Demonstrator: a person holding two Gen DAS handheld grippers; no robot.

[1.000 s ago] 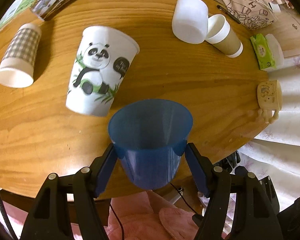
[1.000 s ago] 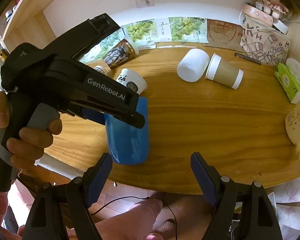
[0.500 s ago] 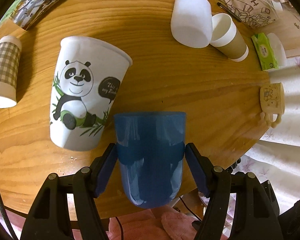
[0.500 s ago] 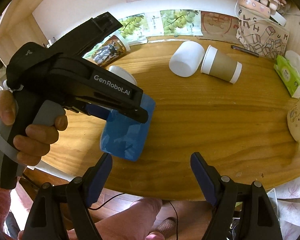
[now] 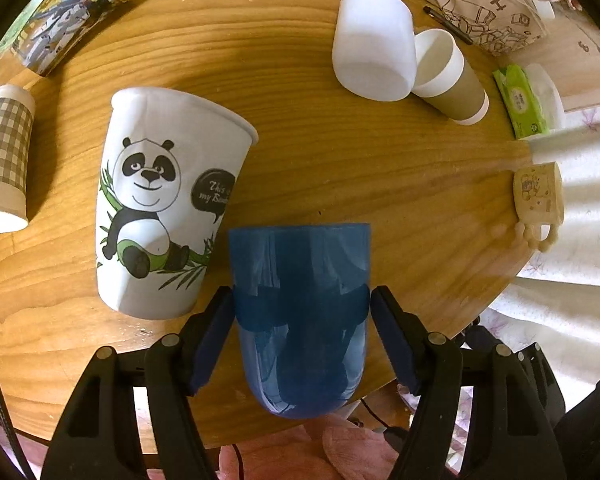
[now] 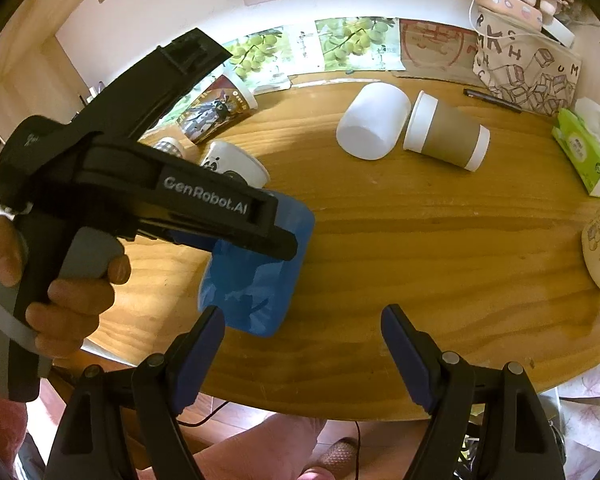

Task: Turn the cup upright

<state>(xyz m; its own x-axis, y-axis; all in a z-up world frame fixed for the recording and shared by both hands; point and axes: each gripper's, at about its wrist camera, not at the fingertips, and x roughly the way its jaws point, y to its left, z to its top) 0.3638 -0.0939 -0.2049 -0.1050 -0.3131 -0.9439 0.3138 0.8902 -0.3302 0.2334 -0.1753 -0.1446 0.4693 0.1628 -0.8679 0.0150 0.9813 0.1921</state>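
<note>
At the near edge of the desk (image 5: 340,168), the blue cup (image 5: 300,320) is clamped between the closed left gripper (image 5: 302,336), apparently upright but not yet released, while the right gripper (image 6: 302,344) is held part-open and empty.

Glossy translucent blue plastic on the cup (image 5: 300,320), catching reflections, and beneath it a smooth varnished wooden table (image 5: 360,168) with bold grain. At ten o'clock a matt paper panda cup (image 5: 160,208); at one o'clock a smooth matt white cup (image 5: 372,56) beside a brown-sleeved paper cup (image 5: 452,84).
</note>
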